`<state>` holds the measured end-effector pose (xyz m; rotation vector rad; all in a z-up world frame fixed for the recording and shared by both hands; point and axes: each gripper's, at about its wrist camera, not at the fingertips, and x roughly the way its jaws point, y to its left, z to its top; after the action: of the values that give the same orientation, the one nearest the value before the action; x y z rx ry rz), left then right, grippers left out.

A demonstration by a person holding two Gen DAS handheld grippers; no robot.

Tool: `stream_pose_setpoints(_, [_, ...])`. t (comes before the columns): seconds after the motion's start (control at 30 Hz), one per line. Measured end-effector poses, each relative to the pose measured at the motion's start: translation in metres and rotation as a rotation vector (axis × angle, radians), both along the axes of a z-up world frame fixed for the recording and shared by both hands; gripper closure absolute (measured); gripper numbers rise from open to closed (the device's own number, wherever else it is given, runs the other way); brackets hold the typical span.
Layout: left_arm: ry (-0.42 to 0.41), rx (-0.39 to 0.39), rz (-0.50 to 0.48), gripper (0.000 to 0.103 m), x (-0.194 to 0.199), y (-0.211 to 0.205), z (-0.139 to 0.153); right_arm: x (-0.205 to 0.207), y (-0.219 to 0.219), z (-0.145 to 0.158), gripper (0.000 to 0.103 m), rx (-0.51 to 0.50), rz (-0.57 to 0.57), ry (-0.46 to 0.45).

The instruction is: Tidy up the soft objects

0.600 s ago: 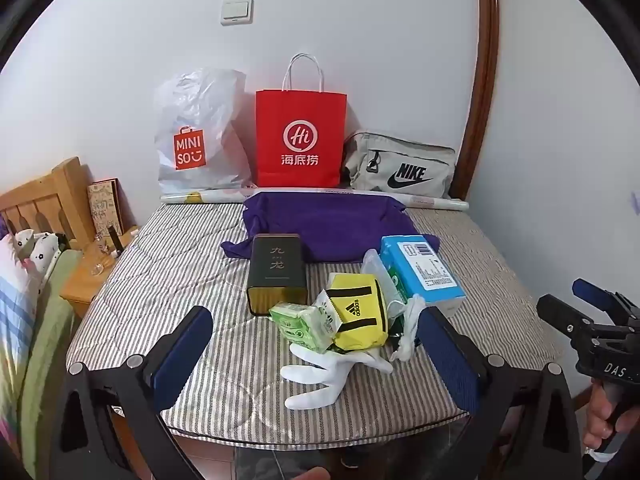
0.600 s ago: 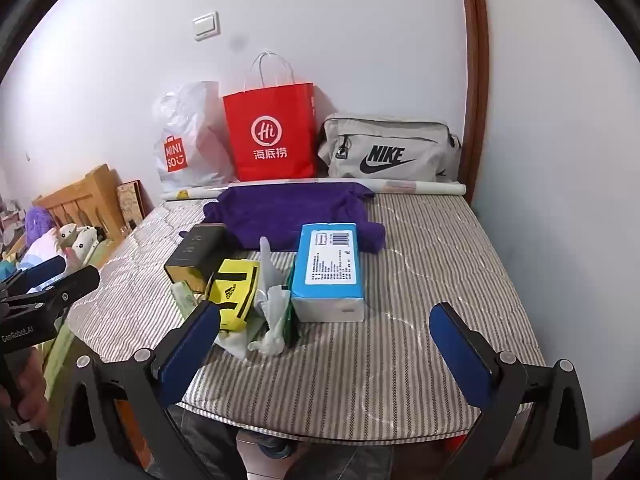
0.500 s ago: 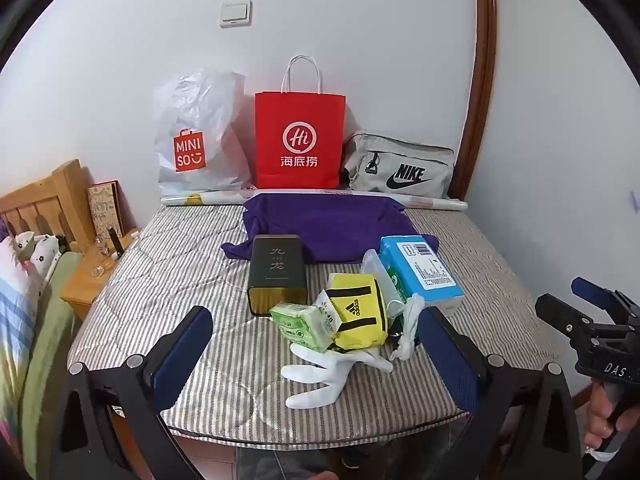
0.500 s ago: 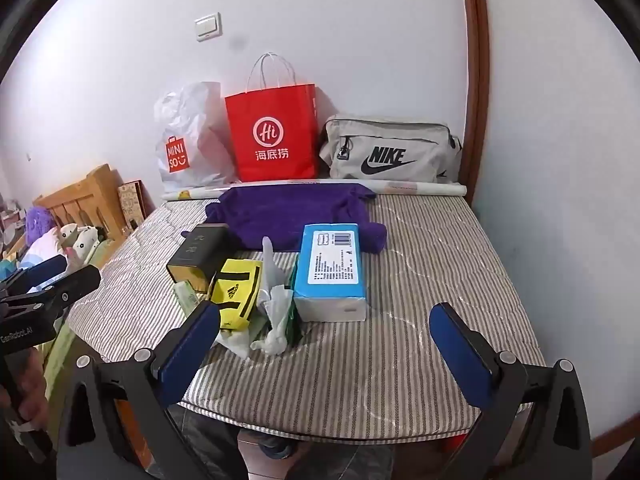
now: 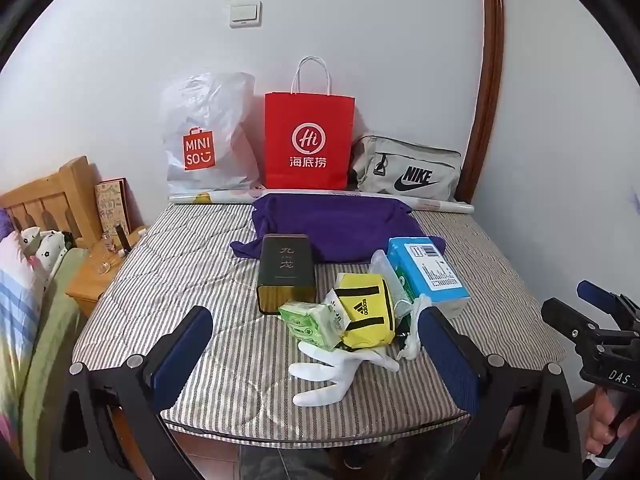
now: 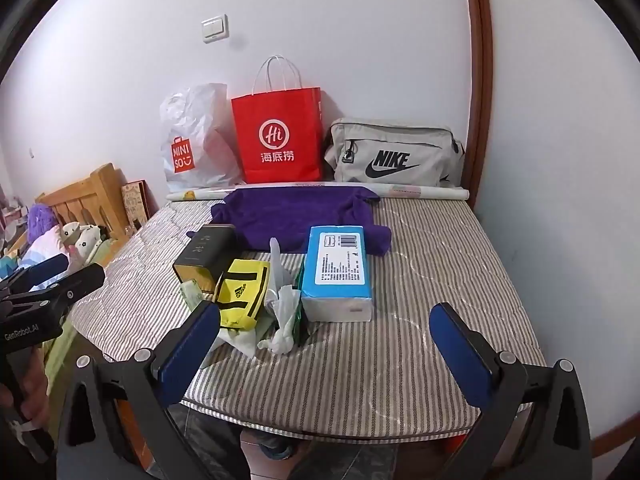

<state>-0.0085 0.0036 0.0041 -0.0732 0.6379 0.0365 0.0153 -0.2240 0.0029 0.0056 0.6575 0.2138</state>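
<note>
A pile lies near the front of the striped mattress [image 5: 192,280]: a yellow Adidas pouch [image 5: 366,310], a green tissue pack [image 5: 308,320], a white glove [image 5: 336,372] and a crumpled clear plastic bag [image 6: 282,312]. A dark box [image 5: 285,272] and a blue box [image 5: 428,272] flank the pile. Behind them spreads a purple cloth [image 5: 336,228]. My left gripper [image 5: 314,316] hovers open before the bed's front edge, facing the pile. My right gripper [image 6: 324,312] is also open, facing the blue box [image 6: 338,268]. Neither holds or touches anything.
Against the back wall stand a white Miniso bag [image 5: 204,140], a red paper bag [image 5: 309,140] and a grey Nike bag [image 5: 408,170], with a paper roll [image 5: 440,204] in front. A wooden headboard [image 5: 52,196], nightstand [image 5: 96,280] and plush toys [image 5: 44,244] lie left.
Nothing on the bed has moved. Both grippers stay open; the views have shifted only very slightly.
</note>
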Motion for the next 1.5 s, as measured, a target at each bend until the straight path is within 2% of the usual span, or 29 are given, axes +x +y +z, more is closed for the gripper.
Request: stream_pose_setpoints(1.5, [-0.002,-0.005,0.037,0.0,-0.005,0.006,0.001,-0.011,0.007,0.003,0.0,0.016,0.018,-0.027])
